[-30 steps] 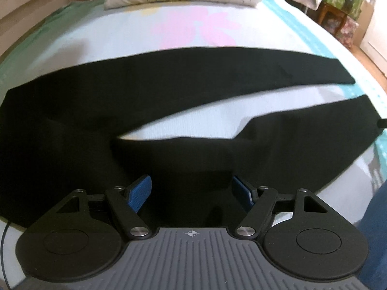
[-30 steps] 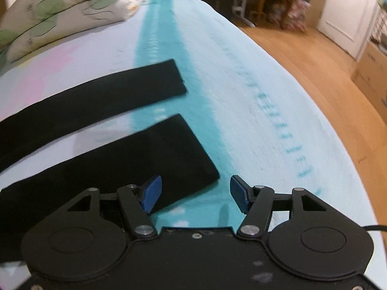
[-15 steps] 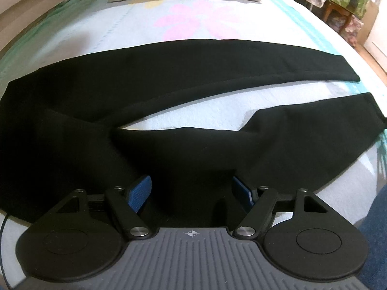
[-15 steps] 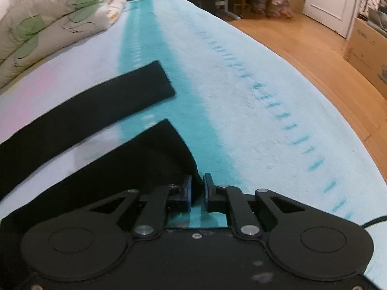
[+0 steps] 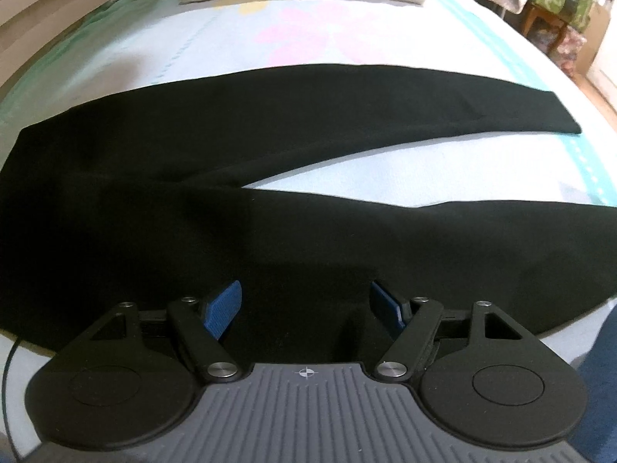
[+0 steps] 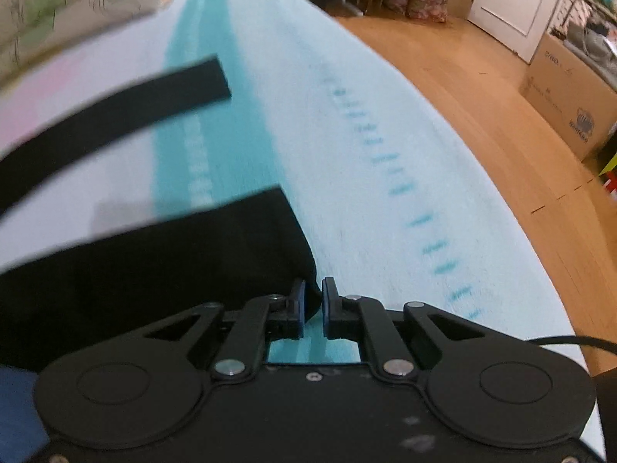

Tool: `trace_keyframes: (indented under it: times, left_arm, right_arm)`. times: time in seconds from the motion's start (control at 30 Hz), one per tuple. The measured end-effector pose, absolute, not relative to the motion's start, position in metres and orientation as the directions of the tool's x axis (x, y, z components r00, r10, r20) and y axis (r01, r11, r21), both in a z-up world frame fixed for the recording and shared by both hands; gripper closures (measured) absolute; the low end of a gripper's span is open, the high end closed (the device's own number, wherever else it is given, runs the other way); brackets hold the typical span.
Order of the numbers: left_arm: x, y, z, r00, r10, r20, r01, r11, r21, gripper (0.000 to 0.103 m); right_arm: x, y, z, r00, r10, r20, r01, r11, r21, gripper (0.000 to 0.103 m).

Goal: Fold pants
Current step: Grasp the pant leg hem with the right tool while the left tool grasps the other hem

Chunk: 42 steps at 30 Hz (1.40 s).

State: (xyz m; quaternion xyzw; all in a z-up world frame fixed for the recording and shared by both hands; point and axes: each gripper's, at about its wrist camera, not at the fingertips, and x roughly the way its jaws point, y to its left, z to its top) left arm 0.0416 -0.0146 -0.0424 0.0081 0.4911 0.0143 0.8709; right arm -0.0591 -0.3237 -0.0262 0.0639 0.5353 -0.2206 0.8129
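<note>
While the pants [image 5: 239,177] are spread flat across the bed [image 5: 239,34], filling mid-frame, no fold is made yet. The near leg's hem is pinched by the right gripper [image 6: 312,301] at lower centre; the left gripper [image 5: 304,301] is held wide open, empty.

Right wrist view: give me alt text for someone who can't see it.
The right hand-held gripper is nearly shut, pinching the hem corner of the nearer leg of the black pants on a pale blue bedsheet. The other pant leg lies flat further up the bed, with a floral pillow beyond it and wooden floor to the right.
</note>
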Motion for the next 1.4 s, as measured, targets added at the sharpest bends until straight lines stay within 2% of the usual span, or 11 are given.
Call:
trace_keyframes:
  times: [0.13,0.23,0.37,0.5,0.77,1.03,1.07,1.13,1.4]
  left_arm:
    - [0.05,-0.006,-0.058,0.438,0.035,-0.898,-0.047,0.999,0.016,0.03]
    - [0.05,-0.014,-0.061,0.452,0.067,-0.89,-0.009,0.997,0.07,0.028]
    - [0.047,-0.015,-0.059,0.464,0.058,-0.884,0.017,0.997,0.074,0.029]
    - [0.043,-0.013,-0.054,0.479,0.041,-0.877,0.036,0.997,0.066,0.029]
    - [0.025,-0.027,-0.048,0.535,0.003,-0.845,0.185,0.975,0.121,0.029]
    - [0.029,-0.026,-0.051,0.531,-0.04,-0.846,0.263,0.957,0.12,0.029]
    - [0.029,-0.026,-0.052,0.529,-0.042,-0.848,0.266,0.957,0.119,0.029]
    - [0.029,-0.025,-0.054,0.525,-0.047,-0.85,0.272,0.956,0.115,0.029]
    - [0.025,-0.025,-0.053,0.521,-0.09,-0.849,0.312,0.946,0.091,0.029]
  right_arm:
    - [-0.057,-0.312,-0.027,0.323,-0.33,-0.887,0.362,0.909,-0.206,0.094]
    - [-0.055,-0.317,-0.023,0.326,-0.311,-0.893,0.357,0.915,-0.188,0.09]
    - [-0.066,-0.33,0.001,0.396,-0.268,-0.878,0.433,0.898,-0.078,0.08]
    - [-0.082,-0.34,0.015,0.433,-0.175,-0.884,0.463,0.885,0.051,0.079]
    - [-0.106,-0.338,-0.018,0.464,0.0,-0.886,0.567,0.769,0.297,0.076]
    - [-0.094,-0.337,-0.036,0.508,0.067,-0.859,0.611,0.675,0.414,0.07]
    - [-0.09,-0.339,-0.037,0.512,0.07,-0.856,0.617,0.663,0.423,0.073]
    - [-0.081,-0.34,-0.037,0.513,0.07,-0.856,0.618,0.662,0.424,0.1]
    - [-0.048,-0.333,0.004,0.581,0.05,-0.812,0.55,0.711,0.438,0.099]
